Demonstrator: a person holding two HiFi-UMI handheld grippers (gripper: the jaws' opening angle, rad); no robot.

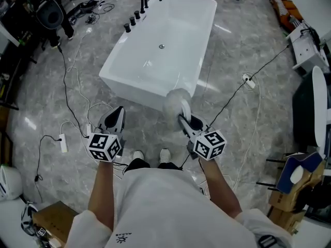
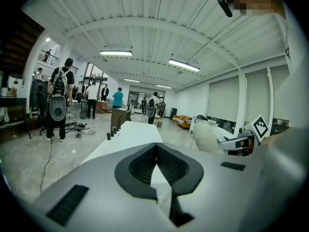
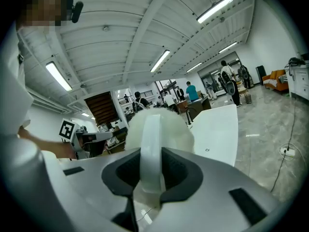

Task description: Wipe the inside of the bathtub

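The white freestanding bathtub [image 1: 173, 27] stands on the marble floor ahead of me, with black taps [image 1: 134, 19] on its left rim and a drain [image 1: 161, 46] in its bottom. My right gripper [image 1: 184, 120] is shut on the white handle of a fluffy white wiping pad [image 1: 175, 102], held just short of the tub's near end. The pad [image 3: 159, 122] rises between the right gripper [image 3: 150, 167] jaws, with the tub [image 3: 219, 129] beyond. My left gripper [image 1: 118, 113] hangs shut and holds nothing, left of the tub's near corner. The left gripper [image 2: 156, 159] view shows the tub [image 2: 128, 137] and the pad [image 2: 206, 135].
Cables and a power strip [image 1: 63, 142] lie on the floor to the left, and a socket block [image 1: 248, 80] with its cable lies to the right. Black equipment [image 1: 49, 12] stands at the far left. A wooden chair [image 1: 300, 182] is at the lower right. People [image 2: 58, 98] stand in the background.
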